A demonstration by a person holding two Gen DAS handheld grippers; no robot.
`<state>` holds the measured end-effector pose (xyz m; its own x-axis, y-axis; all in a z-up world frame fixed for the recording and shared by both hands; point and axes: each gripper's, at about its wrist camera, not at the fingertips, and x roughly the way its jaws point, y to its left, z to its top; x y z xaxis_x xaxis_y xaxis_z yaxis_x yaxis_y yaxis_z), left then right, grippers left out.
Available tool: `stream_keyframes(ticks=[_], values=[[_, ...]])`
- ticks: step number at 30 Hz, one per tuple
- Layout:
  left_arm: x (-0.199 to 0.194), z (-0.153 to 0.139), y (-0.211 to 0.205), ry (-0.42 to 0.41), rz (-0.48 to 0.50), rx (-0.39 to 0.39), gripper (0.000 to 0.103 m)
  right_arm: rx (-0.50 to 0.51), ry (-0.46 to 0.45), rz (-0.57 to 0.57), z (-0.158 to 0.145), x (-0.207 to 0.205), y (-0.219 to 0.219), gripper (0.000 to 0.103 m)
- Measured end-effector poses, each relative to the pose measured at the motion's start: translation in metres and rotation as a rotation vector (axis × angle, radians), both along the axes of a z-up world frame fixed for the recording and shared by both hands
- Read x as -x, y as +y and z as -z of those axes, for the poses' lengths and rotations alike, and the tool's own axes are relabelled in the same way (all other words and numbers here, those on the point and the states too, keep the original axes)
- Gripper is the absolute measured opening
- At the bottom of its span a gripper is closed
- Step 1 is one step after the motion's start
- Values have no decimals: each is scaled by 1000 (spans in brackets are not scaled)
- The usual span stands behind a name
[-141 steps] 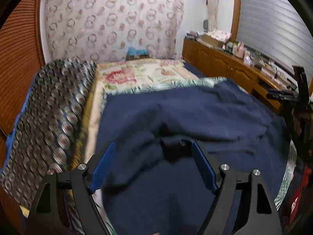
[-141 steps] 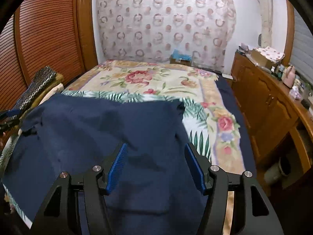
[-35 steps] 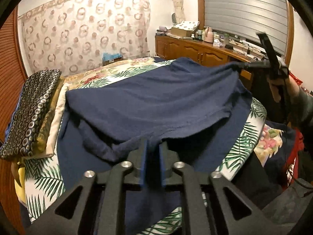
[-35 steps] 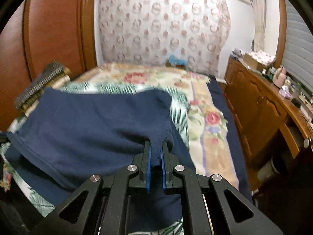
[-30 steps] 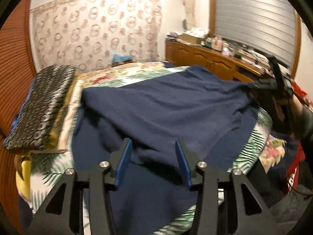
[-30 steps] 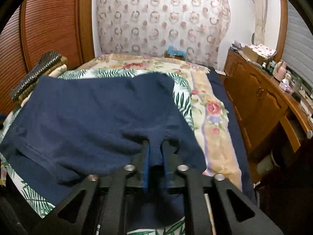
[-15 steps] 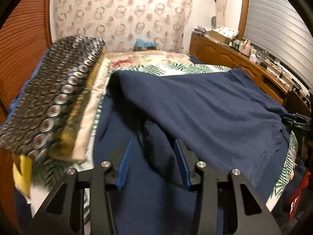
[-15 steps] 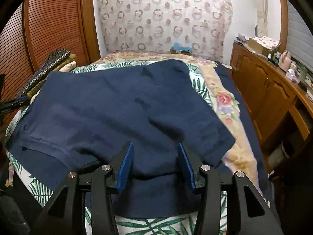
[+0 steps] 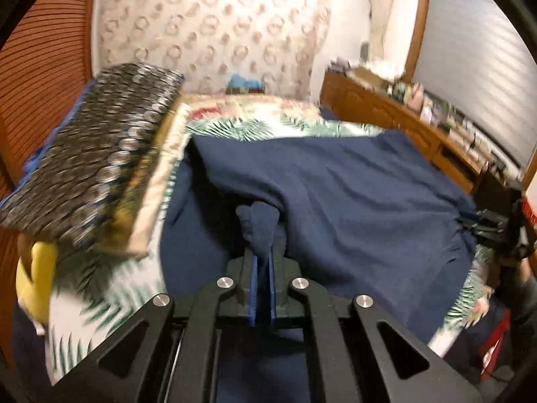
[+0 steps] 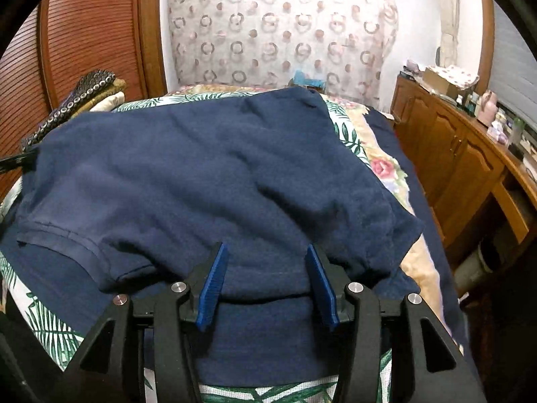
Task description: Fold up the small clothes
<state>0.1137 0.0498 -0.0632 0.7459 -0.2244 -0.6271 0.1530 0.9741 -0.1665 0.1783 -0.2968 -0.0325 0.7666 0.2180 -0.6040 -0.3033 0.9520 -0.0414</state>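
Observation:
A navy shirt lies spread over the floral bedspread, its top layer folded across. My left gripper is shut on a bunched fold of the shirt near its left side, and the cloth sticks up past the blue pads. In the right wrist view the same shirt fills the bed. My right gripper hovers at the near edge with its jaws opening. Cloth lies below the gap and the pads do not press on it. The right gripper also shows at the bed's right edge.
A stack of folded patterned cloths sits on the left of the bed, also visible as the stack. A wooden dresser with clutter on top runs along the right wall. A louvred wooden door stands at the left. A curtain hangs behind.
The left gripper, open half a second ago, has shifted left and closed on a fold of the shirt. The right gripper has let go of the shirt's edge and opened.

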Motion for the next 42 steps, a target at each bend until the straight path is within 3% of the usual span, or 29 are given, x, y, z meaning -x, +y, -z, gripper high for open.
stream_keyframes(ticks=[3, 11, 20, 27, 29, 31, 37, 42], values=[[24, -4, 10, -22, -35, 20, 6, -13, -2, 4, 0, -1, -2, 53], [19, 17, 9, 13, -69, -24, 6, -71, 0, 38, -3, 17, -3, 53], [26, 20, 3, 12, -59, -38, 6, -151, 29, -89, -9, 52, 26, 52], [28, 22, 1, 15, -60, -26, 6, -107, 84, -131, 8, 42, 57, 33], [30, 23, 0, 16, -58, -24, 6, -93, 78, -129, 9, 41, 59, 13], [31, 23, -1, 15, -55, -20, 6, -96, 81, -143, 6, 41, 61, 6], [46, 12, -4, -8, -44, -3, 6, -115, 40, -177, -19, 62, 46, 5], [58, 5, -4, -31, -55, -13, 6, -73, 10, -166, -28, 85, 41, 5]])
